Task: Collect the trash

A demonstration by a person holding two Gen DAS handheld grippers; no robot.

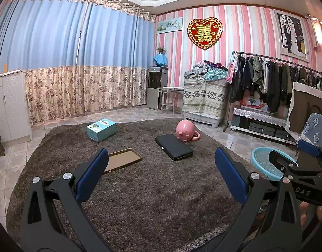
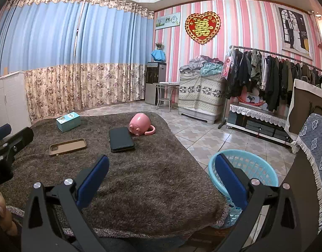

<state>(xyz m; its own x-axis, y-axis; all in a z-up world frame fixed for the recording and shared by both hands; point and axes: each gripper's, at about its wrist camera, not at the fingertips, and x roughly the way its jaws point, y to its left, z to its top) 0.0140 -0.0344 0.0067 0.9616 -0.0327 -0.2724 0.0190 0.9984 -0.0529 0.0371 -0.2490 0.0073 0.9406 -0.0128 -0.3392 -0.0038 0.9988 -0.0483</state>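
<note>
From the left wrist, your left claw (image 1: pixel 161 172) hangs wide open over the brown rug (image 1: pixel 139 189), holding nothing. Taking the black case (image 1: pixel 174 146) as landmark: the pink pig mug (image 1: pixel 185 130) lies on its side just behind the case, touching its far edge; the brown phone case (image 1: pixel 123 159) lies to the left of it, nearer you; the teal box (image 1: pixel 101 129) sits well to its left and farther back. The blue basket (image 1: pixel 266 163) stands off the rug, to the right of the case, partly hidden by your right claw (image 1: pixel 304 157), whose opening you cannot tell from here.

From the right wrist, your right claw (image 2: pixel 162 174) is spread wide and empty, its right finger (image 2: pixel 230 180) in front of the basket (image 2: pixel 255 168) rim. The case (image 2: pixel 121 139) lies on the rug (image 2: pixel 150 178) ahead, the mug (image 2: pixel 139 124) against its far end, the phone case (image 2: pixel 68 144) left of it, the box (image 2: pixel 68 121) beyond that. The basket stands on floor tiles (image 2: pixel 203 134), right of the case and closer to you.
</note>
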